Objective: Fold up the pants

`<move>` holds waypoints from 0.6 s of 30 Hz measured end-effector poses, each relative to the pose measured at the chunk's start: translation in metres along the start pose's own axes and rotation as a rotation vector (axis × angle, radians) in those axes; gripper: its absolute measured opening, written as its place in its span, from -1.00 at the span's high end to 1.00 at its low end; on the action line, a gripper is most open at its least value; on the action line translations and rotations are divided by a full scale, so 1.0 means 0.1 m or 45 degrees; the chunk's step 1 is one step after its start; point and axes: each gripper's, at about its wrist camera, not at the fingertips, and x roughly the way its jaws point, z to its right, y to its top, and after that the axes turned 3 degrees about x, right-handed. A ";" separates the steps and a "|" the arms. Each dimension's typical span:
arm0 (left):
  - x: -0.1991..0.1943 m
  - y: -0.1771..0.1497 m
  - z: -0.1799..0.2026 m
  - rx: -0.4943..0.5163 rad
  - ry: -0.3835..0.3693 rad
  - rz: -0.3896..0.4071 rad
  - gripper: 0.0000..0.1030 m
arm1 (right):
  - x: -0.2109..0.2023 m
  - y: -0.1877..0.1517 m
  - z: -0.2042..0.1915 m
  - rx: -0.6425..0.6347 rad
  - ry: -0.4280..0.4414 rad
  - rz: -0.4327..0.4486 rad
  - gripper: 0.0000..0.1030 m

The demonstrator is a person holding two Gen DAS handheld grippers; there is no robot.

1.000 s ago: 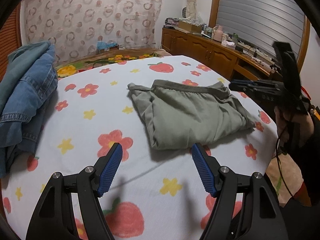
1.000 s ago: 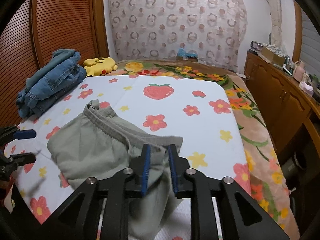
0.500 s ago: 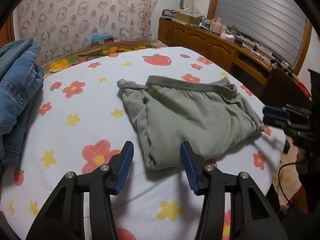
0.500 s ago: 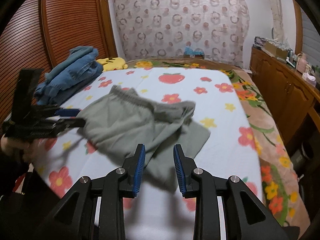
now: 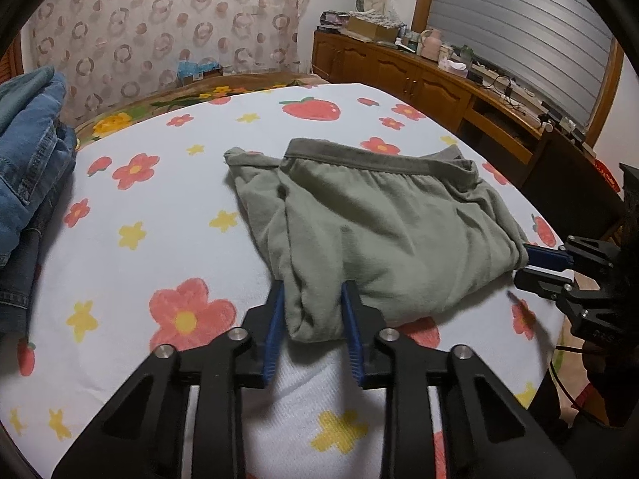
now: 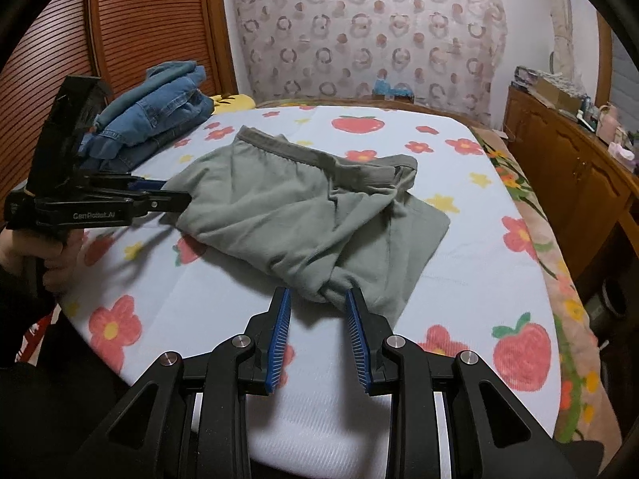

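The left gripper (image 5: 313, 321) is a matte black frame of angular, cut-out links; each link joint carries a round silver screw head; its two fingers (image 5: 274, 337) are lined with bright blue ribbed pads. Seen from the right wrist view, the same gripper (image 6: 169, 195) has a tall black block at its rear and white lettering along its side bar; the bare-skinned hand (image 6: 48, 247) gripping its handle emerges from a dark sleeve. The right gripper (image 6: 317, 333) matches it: black links, silver screws, blue ribbed fingers (image 6: 356, 339); from the left wrist view (image 5: 537, 265) a thin black cable hangs below its body.
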 end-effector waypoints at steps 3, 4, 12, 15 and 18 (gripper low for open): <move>-0.04 0.01 0.02 -0.004 -0.011 0.019 0.69 | -0.01 -0.02 -0.03 0.002 0.006 0.010 0.42; -0.04 0.01 0.03 -0.003 -0.013 0.023 0.71 | 0.04 -0.04 -0.08 0.005 0.007 0.012 0.42; -0.28 0.10 0.03 0.004 0.021 0.129 0.76 | 0.00 -0.01 -0.04 -0.004 0.008 0.058 0.86; -0.29 0.12 0.03 0.011 0.036 0.141 0.76 | -0.12 -0.01 0.05 0.009 -0.004 0.084 0.90; -0.26 0.12 0.01 0.008 0.080 0.131 0.77 | -0.21 -0.04 0.14 0.020 -0.098 0.095 1.00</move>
